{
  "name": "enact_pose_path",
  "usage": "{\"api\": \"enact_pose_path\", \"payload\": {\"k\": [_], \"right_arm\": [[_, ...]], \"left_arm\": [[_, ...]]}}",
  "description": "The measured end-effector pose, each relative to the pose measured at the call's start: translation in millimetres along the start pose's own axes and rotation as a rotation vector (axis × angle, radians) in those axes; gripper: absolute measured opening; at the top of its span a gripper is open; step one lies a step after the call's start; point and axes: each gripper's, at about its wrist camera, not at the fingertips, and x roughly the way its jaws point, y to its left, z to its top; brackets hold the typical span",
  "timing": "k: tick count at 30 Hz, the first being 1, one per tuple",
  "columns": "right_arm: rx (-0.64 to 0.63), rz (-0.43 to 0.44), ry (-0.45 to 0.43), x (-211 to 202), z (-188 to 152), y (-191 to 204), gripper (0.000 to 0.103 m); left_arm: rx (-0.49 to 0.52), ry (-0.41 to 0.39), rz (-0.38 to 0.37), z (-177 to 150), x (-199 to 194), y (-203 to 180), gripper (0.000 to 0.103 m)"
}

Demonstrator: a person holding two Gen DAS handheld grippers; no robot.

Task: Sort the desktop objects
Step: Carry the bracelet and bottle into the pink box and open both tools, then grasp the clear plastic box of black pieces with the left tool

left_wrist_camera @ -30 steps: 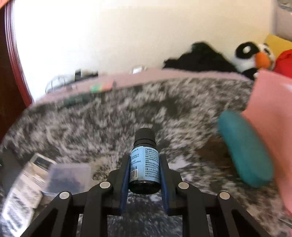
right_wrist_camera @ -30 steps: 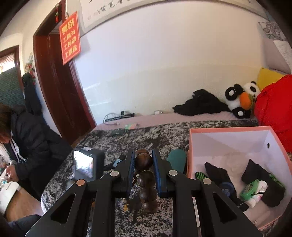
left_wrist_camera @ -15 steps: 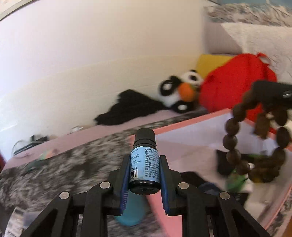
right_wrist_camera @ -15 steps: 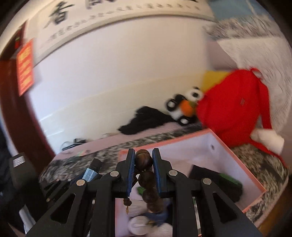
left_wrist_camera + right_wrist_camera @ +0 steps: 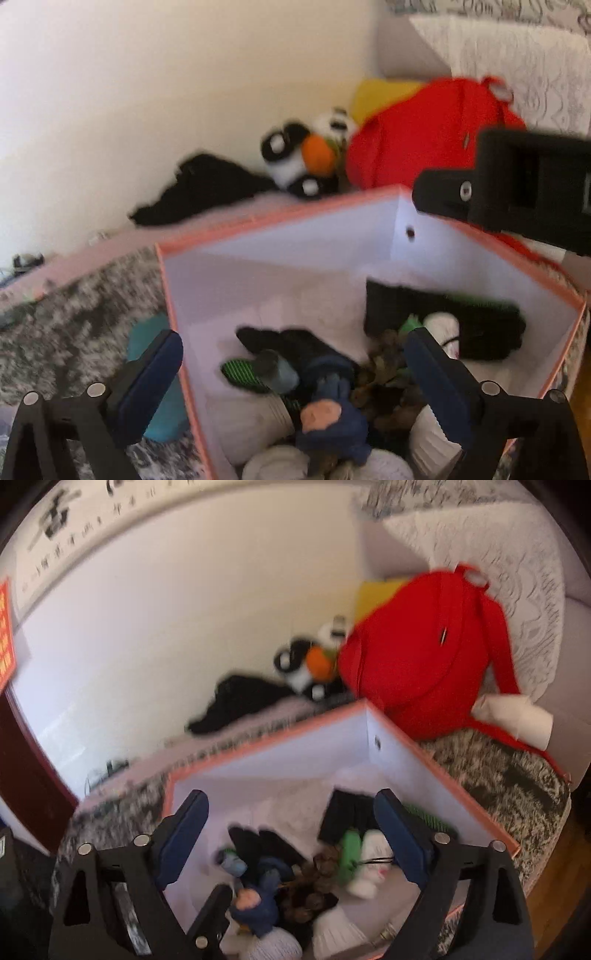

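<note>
Faintly, black calligraphy on the wall scroll, illegible.

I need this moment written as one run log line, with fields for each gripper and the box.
left gripper: jaws opening, nothing between | right gripper: jaws opening, nothing between | pink box: small bottle and bead bracelet inside

This is a home, most likely a bedroom or living room. A speckled grey-and-white plush blanket covers a soft surface along a plain cream wall. Against that wall sit a black-and-white panda soft toy with an orange patch, a large red fabric bag, a yellow cushion and a crumpled black garment. A white patterned lace cover drapes over upholstery at the right. A long scroll of black brush calligraphy hangs high on the wall beside a dark red wooden door frame.
</note>
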Motion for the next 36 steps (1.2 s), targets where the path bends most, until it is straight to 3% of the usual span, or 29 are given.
{"api": "enact_pose_path", "payload": {"k": [5, 9, 16, 23, 30, 36], "right_arm": [[-0.039, 0.033, -0.105, -19, -2, 27, 0.094], [-0.103, 0.053, -0.169, -29, -7, 61, 0.094], [-0.207, 0.148, -0.234, -36, -33, 127, 0.094], [-0.361, 0.187, -0.202, -23, -72, 209, 0.101], [-0.421, 0.223, -0.119, 12, -104, 261, 0.101], [-0.436, 0.236, -0.056, 42, -119, 283, 0.101]], "left_arm": [[-0.005, -0.077, 0.089, 1, -34, 21, 0.101], [-0.024, -0.088, 0.181, -10, -60, 60, 0.102], [-0.014, -0.017, 0.387, -63, -82, 133, 0.102], [-0.16, 0.08, 0.485, -122, -83, 235, 0.102], [-0.363, 0.085, 0.396, -173, -79, 322, 0.1], [-0.395, 0.088, 0.352, -164, -40, 338, 0.097]]}}
